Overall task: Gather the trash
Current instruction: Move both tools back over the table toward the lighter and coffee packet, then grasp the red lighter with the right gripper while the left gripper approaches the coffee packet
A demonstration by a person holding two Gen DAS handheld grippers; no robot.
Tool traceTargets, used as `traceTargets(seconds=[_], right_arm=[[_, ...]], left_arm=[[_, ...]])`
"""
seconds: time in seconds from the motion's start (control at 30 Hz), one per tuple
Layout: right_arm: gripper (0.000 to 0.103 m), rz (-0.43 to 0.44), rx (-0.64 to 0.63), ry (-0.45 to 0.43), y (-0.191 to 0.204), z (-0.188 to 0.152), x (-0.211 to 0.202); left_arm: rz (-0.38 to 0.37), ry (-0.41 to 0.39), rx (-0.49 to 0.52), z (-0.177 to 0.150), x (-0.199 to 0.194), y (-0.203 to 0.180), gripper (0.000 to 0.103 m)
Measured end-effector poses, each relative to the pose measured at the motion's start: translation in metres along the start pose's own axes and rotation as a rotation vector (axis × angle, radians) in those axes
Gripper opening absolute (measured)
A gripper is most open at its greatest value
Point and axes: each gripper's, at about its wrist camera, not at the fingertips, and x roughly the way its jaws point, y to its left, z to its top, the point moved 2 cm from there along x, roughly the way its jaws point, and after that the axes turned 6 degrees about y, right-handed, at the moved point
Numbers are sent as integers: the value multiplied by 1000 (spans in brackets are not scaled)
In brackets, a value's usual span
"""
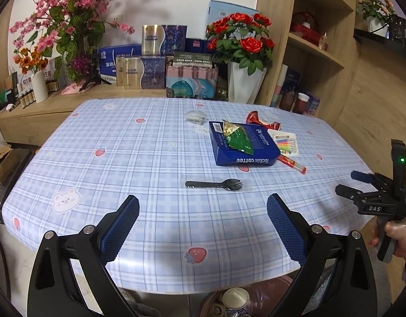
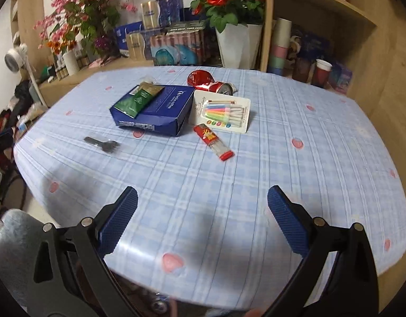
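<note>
Hardly begun, judging by the bench. Both tongs, left and right, spread wide and empty at the near edge. Still lying mid-bench: blue box under green wrapper, crushed can, wrapped fork, red tube.

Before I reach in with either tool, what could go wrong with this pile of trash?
1. The green packet lies loose on top of the blue box; lifting the box could tip it off.
2. The black fork lies flat in a clear wrapper on the tablecloth, so the pads may slide over it.
3. The crushed red can sits against the candle card; grabbing one may shove the other.
</note>
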Motion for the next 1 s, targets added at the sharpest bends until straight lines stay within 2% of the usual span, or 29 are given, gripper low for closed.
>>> traceTargets(seconds=[0.17, 0.2, 0.23, 0.37, 0.53, 0.6, 0.77, 0.9, 1.0], right_arm=[[95, 5, -59, 27, -4, 21, 30], [91, 9, -64, 31, -5, 26, 36], [83, 23, -78, 40, -7, 34, 44], [78, 49, -74, 63, -16, 54, 65], [60, 51, -85, 140, -18, 68, 102], [56, 48, -84, 162, -18, 72, 114], [56, 33, -120, 190, -14, 72, 133], [53, 73, -69, 171, -21, 70, 135], [51, 77, -80, 159, -21, 69, 135]], left_arm=[[-14, 35, -5, 4, 26, 3, 95], [-18, 41, -6, 5, 30, 2, 95], [-21, 47, -6, 6, 35, 2, 95], [-36, 67, -1, 14, 53, -2, 95], [-59, 76, 17, 30, 73, -12, 95], [-65, 77, 34, 39, 82, -20, 95], [-91, 98, 50, 58, 106, -35, 95], [-107, 120, 58, 73, 128, -48, 94], [-116, 141, 57, 83, 143, -55, 94]])
